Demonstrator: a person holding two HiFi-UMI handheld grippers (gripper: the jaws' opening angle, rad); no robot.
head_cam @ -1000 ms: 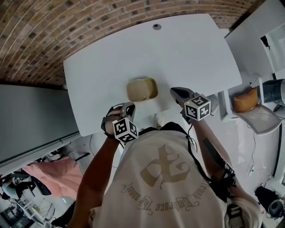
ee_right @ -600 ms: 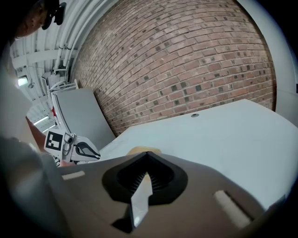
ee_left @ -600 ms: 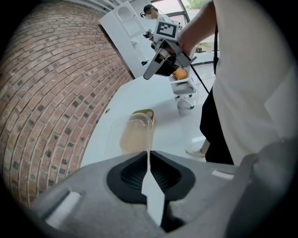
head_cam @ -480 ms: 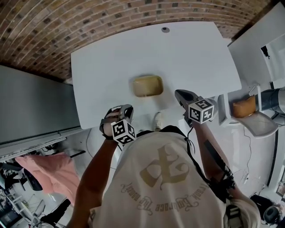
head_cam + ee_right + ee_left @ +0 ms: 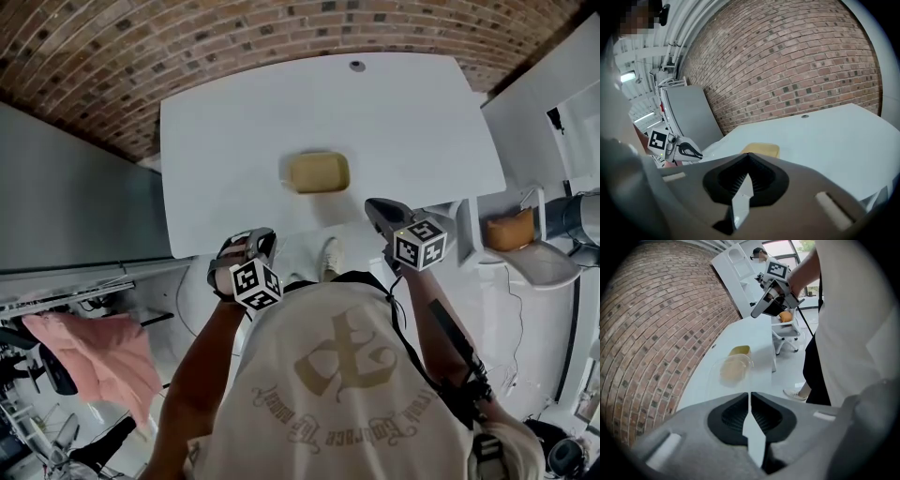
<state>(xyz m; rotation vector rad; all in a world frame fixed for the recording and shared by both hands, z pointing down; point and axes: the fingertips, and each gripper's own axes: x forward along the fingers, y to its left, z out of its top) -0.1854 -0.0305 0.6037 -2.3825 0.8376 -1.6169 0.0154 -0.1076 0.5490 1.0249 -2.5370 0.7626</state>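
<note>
The left gripper (image 5: pixel 261 240) and right gripper (image 5: pixel 377 210), both closed and empty, hover off the white table (image 5: pixel 225 141). The tan container (image 5: pixel 319 172) lies with its long axis along the near edge.

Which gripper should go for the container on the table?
Probably the right. The right gripper sits nearer the container, by the table edge; the left gripper hangs farther back, off the table. Both are shut, empty.
</note>
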